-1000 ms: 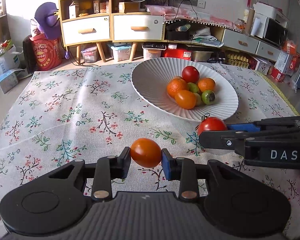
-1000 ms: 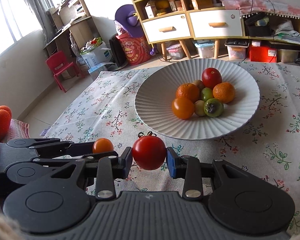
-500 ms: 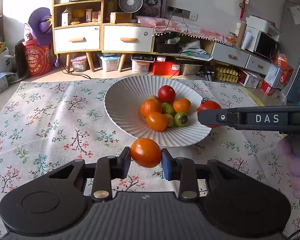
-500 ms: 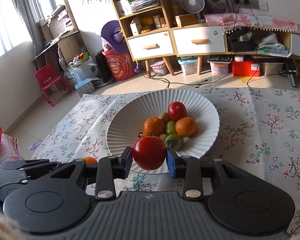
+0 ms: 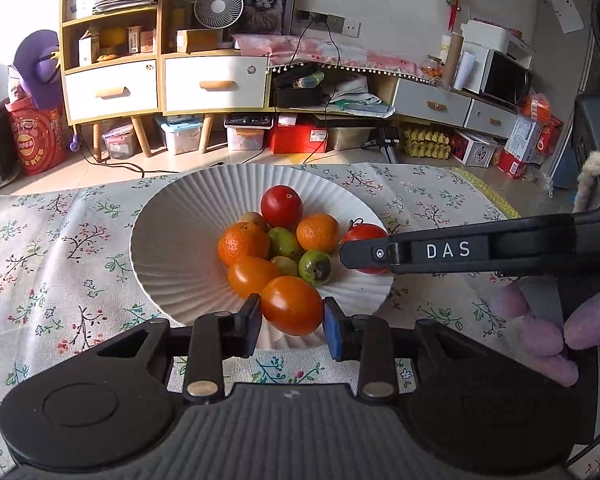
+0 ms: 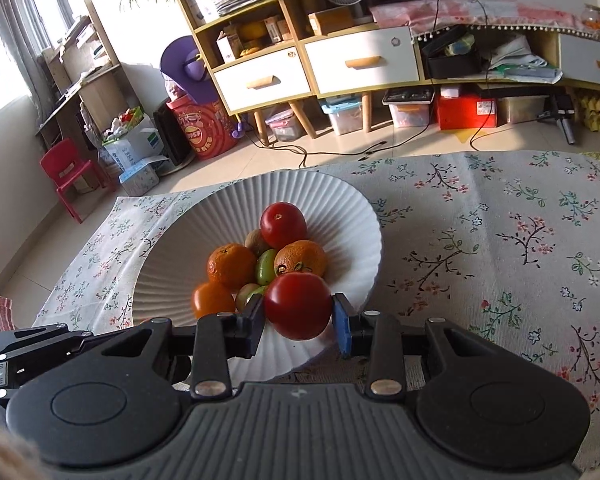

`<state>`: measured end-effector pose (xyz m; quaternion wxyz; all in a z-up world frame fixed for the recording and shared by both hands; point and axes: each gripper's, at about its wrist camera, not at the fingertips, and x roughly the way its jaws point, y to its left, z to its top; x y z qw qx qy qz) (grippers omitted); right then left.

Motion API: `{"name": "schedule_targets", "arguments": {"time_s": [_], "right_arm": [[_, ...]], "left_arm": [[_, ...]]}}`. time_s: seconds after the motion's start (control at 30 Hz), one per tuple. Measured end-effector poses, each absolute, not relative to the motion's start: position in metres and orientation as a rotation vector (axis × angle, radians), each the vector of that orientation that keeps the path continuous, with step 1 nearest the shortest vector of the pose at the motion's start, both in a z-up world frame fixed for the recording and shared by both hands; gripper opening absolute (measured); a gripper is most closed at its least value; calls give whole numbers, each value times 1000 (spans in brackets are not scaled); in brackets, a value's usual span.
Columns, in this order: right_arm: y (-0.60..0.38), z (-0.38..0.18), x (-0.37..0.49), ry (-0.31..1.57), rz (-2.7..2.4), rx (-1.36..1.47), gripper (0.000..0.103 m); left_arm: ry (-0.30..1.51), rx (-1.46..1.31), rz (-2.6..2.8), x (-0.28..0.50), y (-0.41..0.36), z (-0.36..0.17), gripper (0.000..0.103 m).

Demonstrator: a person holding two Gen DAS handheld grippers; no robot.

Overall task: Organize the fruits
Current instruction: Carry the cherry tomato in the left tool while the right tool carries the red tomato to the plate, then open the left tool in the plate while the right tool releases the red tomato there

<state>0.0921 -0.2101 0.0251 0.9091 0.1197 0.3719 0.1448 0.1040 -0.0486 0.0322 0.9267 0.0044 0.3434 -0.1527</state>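
Observation:
A white ribbed plate [image 5: 172,248] [image 6: 340,208] on the floral tablecloth holds several fruits: a red tomato [image 5: 281,205], oranges [image 5: 243,243], green fruits [image 5: 315,267]. My left gripper [image 5: 291,322] is shut on an orange tomato [image 5: 292,305], held over the plate's near rim. My right gripper [image 6: 298,320] is shut on a red tomato [image 6: 298,305], held over the plate's near right rim. The right gripper also shows in the left wrist view [image 5: 364,254], with its red tomato [image 5: 365,236] above the plate's right edge.
The floral tablecloth [image 6: 500,248] covers the table around the plate. Beyond the far edge stand wooden drawers and shelves [image 5: 160,84], storage boxes on the floor, a red child's chair [image 6: 72,172] and a microwave [image 5: 500,76].
Both grippers have moved forward with their tomatoes, from over the cloth in front of the plate to over the plate's near rim. The plate now looks closer and more central.

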Motion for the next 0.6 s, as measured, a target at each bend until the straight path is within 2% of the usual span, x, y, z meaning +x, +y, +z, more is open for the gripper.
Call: {"name": "schedule_targets", "arguments": {"time_s": [0.6], "right_arm": [[-213, 28, 98, 757, 332, 247, 35]], "left_arm": [[712, 39, -323, 119, -60, 22, 30]]}}
